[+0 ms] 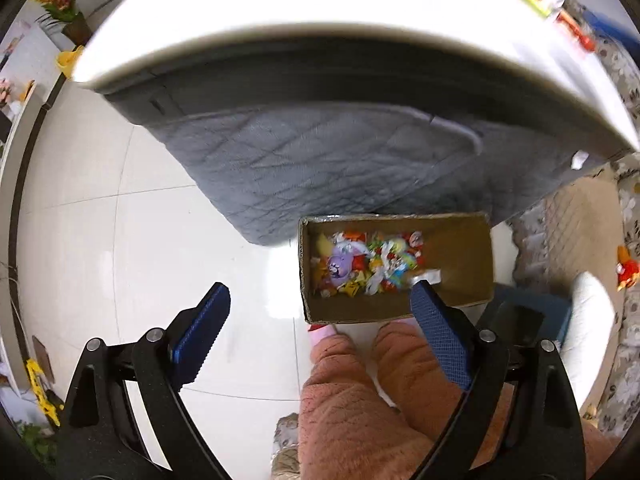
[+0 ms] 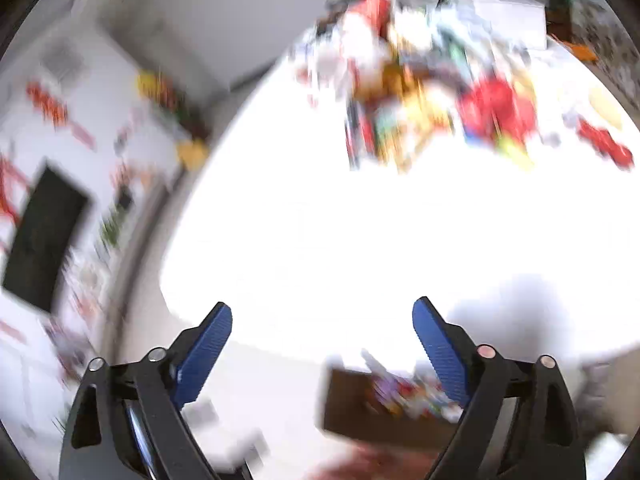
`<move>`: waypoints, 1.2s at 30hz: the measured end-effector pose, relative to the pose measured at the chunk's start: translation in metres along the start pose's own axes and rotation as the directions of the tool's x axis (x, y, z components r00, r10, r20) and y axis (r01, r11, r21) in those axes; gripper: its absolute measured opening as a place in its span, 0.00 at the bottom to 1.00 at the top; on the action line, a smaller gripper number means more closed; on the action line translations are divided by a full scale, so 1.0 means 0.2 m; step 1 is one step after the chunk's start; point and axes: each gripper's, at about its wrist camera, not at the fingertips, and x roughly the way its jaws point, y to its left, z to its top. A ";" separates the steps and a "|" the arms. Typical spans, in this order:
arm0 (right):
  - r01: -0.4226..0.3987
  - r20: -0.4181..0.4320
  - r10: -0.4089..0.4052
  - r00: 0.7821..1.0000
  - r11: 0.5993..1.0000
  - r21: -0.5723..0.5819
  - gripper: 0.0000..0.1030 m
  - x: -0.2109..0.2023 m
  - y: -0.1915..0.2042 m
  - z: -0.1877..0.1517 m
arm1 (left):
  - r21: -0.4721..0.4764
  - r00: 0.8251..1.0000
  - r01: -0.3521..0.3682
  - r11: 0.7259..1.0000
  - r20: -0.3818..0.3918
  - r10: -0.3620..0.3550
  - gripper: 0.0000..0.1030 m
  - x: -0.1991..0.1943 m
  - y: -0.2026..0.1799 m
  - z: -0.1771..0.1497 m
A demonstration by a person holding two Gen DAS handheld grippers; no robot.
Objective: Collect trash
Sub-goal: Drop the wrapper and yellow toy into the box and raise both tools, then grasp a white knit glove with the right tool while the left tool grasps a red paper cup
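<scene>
Left gripper (image 1: 320, 300) hangs over glossy floor tiles, jaws spread wide and empty; just right of it the cardboard box (image 1: 460, 248) already holds a crinkly heap of bright wrappers (image 1: 368, 264), so part of the job looks done. Right gripper (image 2: 322, 320) is spread and empty too, and beyond it a blurred pile of trash (image 2: 432, 92) waits on the smooth white table (image 2: 360, 240).

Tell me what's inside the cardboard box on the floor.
The cardboard box holds a heap of colorful crumpled wrappers, bunched toward one end; the other end shows bare cardboard. Whatever lies beneath the heap is covered.
</scene>
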 end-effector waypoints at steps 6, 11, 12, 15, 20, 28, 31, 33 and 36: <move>-0.101 0.110 0.068 0.992 0.940 0.325 0.89 0.28 -0.09 0.66 | -0.091 0.999 0.033 0.995 0.018 -0.032 0.87 -0.09 0.08 -0.06; 0.064 0.021 -0.079 0.997 0.913 0.402 0.85 0.56 -0.10 1.00 | -0.177 1.000 0.026 0.984 -0.007 -0.028 0.87 -0.06 0.17 -0.15; 0.099 0.000 -0.108 0.994 0.909 0.405 0.67 0.59 -0.11 1.03 | -0.192 1.000 0.021 0.981 -0.018 -0.025 0.87 -0.05 0.20 -0.17; 0.102 -0.022 -0.103 0.994 0.893 0.438 0.41 0.61 -0.16 1.02 | -0.216 1.000 0.003 0.976 -0.030 -0.009 0.87 -0.05 0.26 -0.21; 0.031 0.015 -0.038 0.999 0.937 0.348 0.39 0.38 -0.14 0.86 | -0.245 1.000 0.008 0.970 -0.013 -0.012 0.87 -0.09 0.33 -0.21; -0.071 0.035 0.063 0.997 0.957 0.282 0.40 -0.09 -0.22 0.37 | -0.121 0.994 0.083 0.989 0.084 -0.073 0.87 -0.18 0.23 0.06; -0.047 0.041 0.037 0.998 0.961 0.272 0.40 -0.25 -0.27 0.19 | -0.056 0.979 0.142 0.988 0.158 -0.132 0.87 -0.22 0.13 0.30; -0.016 0.045 0.004 0.999 0.965 0.260 0.41 -0.33 -0.29 0.08 | -0.003 0.963 0.169 0.986 0.216 -0.164 0.87 -0.24 0.04 0.50; 0.041 0.059 -0.056 0.997 0.972 0.231 0.42 -0.45 -0.30 -0.06 | 0.011 0.932 0.254 0.967 0.265 -0.248 0.87 -0.25 -0.06 0.80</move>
